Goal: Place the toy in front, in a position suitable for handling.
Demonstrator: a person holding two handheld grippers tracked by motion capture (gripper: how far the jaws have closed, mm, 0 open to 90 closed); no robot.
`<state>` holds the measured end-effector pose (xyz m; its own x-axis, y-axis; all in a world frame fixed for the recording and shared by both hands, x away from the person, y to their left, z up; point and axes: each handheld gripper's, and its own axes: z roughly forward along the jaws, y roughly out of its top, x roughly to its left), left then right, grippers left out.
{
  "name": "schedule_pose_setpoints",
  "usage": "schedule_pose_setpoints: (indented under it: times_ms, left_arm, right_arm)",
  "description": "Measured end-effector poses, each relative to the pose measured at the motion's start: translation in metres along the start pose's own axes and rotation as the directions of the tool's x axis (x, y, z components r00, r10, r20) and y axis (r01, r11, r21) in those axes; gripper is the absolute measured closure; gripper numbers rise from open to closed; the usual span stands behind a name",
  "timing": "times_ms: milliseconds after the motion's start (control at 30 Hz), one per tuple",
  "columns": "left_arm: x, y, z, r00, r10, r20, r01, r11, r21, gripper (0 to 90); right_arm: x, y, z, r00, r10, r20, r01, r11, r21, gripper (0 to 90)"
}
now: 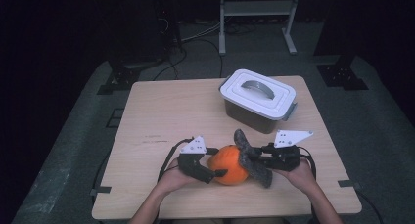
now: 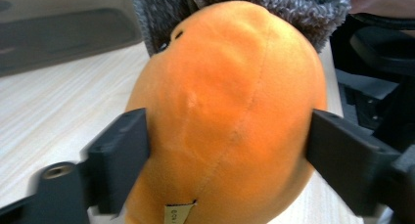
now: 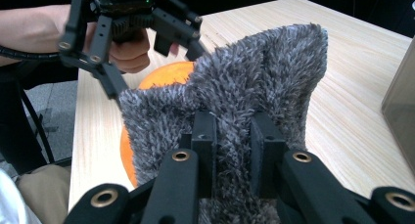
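An orange plush ball [image 1: 229, 164] lies near the table's front edge, with a fuzzy grey piece [image 1: 252, 158] against its right side. My left gripper [image 1: 214, 165] is shut on the orange plush [image 2: 230, 111], one jaw pressing each side. From the right, my right gripper [image 1: 258, 158] pinches a fold of the grey fuzzy piece [image 3: 254, 92] between its jaws. In the right gripper view the orange plush [image 3: 164, 75] shows behind the grey pile, and the left gripper [image 3: 161, 72] with its hand sits beyond.
A white-lidded storage box [image 1: 258, 100] with a grey handle stands at the back right of the wooden table [image 1: 166, 116]. A metal stand [image 1: 257, 11] and cables sit on the dark floor beyond the table.
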<state>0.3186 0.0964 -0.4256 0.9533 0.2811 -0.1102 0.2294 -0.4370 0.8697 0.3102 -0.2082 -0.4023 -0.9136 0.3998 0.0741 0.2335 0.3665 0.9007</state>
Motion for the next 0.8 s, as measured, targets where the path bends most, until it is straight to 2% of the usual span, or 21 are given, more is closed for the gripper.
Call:
schedule_pose_setpoints:
  times_ms: [33,67,100,133,167,200,233,267,333,400,467,500,533,567,600,633,667,700,800]
  left_arm:
    - [-0.002,0.001,-0.002,0.9997,0.018,-0.015,-0.018,0.9998,0.003,27.8]
    - [-0.003,0.003,-0.005,0.9988,0.034,-0.034,-0.033,0.9994,0.008,40.8]
    - [-0.005,0.008,-0.009,0.9963,0.037,-0.078,-0.037,0.9993,0.003,42.7]
    - [-0.005,0.008,-0.009,0.9963,0.037,-0.078,-0.037,0.9993,0.003,44.2]
    - [-0.008,0.014,-0.014,0.9871,0.052,-0.151,-0.051,0.9986,0.013,45.3]
    - [-0.008,0.014,-0.014,0.9871,0.052,-0.151,-0.051,0.9986,0.013,45.7]
    - [-0.010,0.017,-0.015,0.9797,0.068,-0.189,-0.064,0.9975,0.028,45.7]
    - [-0.013,0.019,-0.015,0.9748,0.075,-0.210,-0.066,0.9966,0.050,46.5]
    - [-0.013,0.019,-0.014,0.9758,0.074,-0.206,-0.065,0.9966,0.051,46.8]
    - [-0.017,0.019,-0.012,0.9800,0.085,-0.180,-0.074,0.9949,0.068,46.1]
    - [-0.017,0.019,-0.011,0.9837,0.100,-0.150,-0.089,0.9930,0.077,44.2]
    - [-0.017,0.018,-0.011,0.9852,0.101,-0.139,-0.092,0.9930,0.075,43.3]
    - [-0.017,0.018,-0.011,0.9852,0.101,-0.139,-0.092,0.9930,0.075,42.6]
    - [-0.015,0.017,-0.013,0.9900,0.074,-0.120,-0.069,0.9965,0.047,42.6]
    - [-0.013,0.017,-0.014,0.9909,0.061,-0.120,-0.058,0.9978,0.032,34.8]
    - [-0.011,0.017,-0.016,0.9862,0.042,-0.160,-0.041,0.9991,0.009,31.2]
    - [-0.011,0.017,-0.016,0.9862,0.042,-0.160,-0.041,0.9991,0.009,28.5]
    - [-0.007,0.015,-0.015,0.9870,0.021,-0.159,-0.019,0.9997,0.015,27.2]
    - [-0.007,0.011,-0.010,0.9887,0.022,-0.148,-0.016,0.9992,0.037,25.5]
  right_arm:
    - [0.000,0.001,0.000,1.0000,0.000,-0.001,0.000,1.000,-0.001,74.9]
    - [0.003,0.004,-0.002,0.9999,-0.010,0.013,0.011,1.000,-0.020,75.4]
    - [0.004,0.007,-0.003,0.9997,-0.015,0.019,0.015,0.999,-0.029,75.7]
    - [0.004,0.007,-0.003,0.9997,-0.015,0.019,0.015,0.999,-0.029,75.7]
    - [0.007,0.013,-0.008,0.9995,-0.018,0.025,0.020,0.997,-0.072,75.8]
    - [0.007,0.013,-0.008,0.9995,-0.018,0.025,0.020,0.997,-0.072,75.8]
    - [0.009,0.016,-0.009,0.9996,-0.020,0.019,0.022,0.995,-0.096,75.8]
    - [0.013,0.021,-0.010,0.9995,-0.029,0.012,0.030,0.992,-0.120,75.8]
    - [0.015,0.022,-0.006,0.9993,-0.037,0.010,0.038,0.993,-0.111,75.8]
    - [0.015,0.019,0.003,0.9992,-0.039,0.009,0.039,0.997,-0.069,75.8]
    - [0.012,0.011,0.013,0.9995,-0.030,-0.009,0.030,1.000,0.008,75.4]
    - [0.011,0.007,0.016,0.9991,-0.039,-0.014,0.039,0.999,0.035,75.4]
    - [0.011,0.007,0.016,0.9991,-0.039,-0.014,0.039,0.999,0.035,75.4]
    - [0.010,0.005,0.017,0.9990,-0.043,-0.011,0.044,0.998,0.050,75.4]
    - [0.005,0.001,0.015,0.9997,-0.022,-0.014,0.023,0.997,0.072,75.3]
    - [0.003,0.000,0.013,0.9999,-0.014,-0.008,0.015,0.997,0.077,75.3]
    - [0.003,0.000,0.013,0.9999,-0.014,-0.008,0.015,0.997,0.077,75.3]
    - [0.001,-0.002,0.011,1.0000,-0.001,-0.010,0.002,0.997,0.080,75.3]
    - [0.001,-0.002,0.009,0.9999,-0.002,-0.014,0.003,0.996,0.086,75.2]
